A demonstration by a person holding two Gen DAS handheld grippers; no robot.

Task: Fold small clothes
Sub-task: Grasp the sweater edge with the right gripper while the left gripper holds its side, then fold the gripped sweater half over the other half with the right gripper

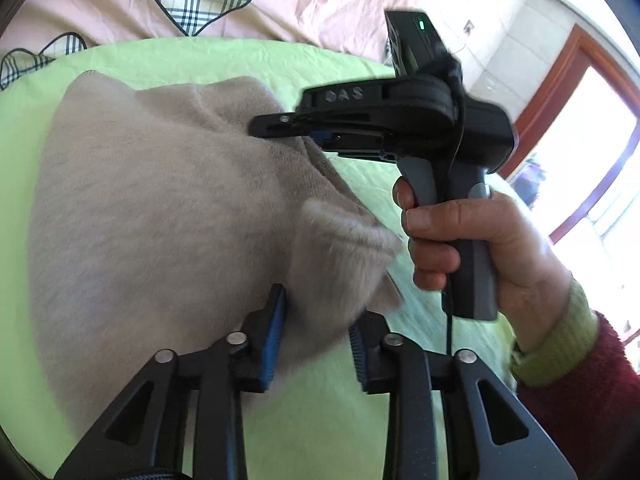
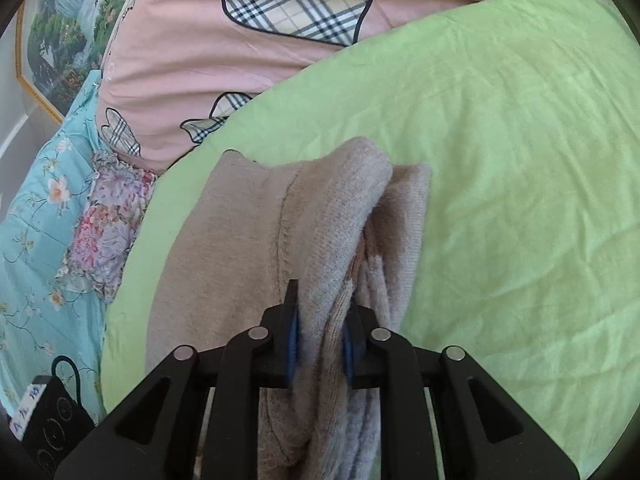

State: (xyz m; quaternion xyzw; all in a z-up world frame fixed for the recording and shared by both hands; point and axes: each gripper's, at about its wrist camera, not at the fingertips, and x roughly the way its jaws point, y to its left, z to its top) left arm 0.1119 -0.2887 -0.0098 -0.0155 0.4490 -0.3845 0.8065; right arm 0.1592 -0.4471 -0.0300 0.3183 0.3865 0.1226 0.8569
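Left claw (image 1: 316,340): jaws fairly wide, a blurred fold of the beige garment (image 1: 160,208) between the pads; can't tell if it's gripped. Right claw (image 2: 320,348): narrow, pinching a bunched ridge of the garment (image 2: 256,248). Garment lies on the green sheet (image 2: 520,160). Only the left view shows the right hand (image 1: 472,248) on its handle. Only the right view shows the floral pillow (image 2: 40,216). Pink quilt (image 2: 192,40) behind.
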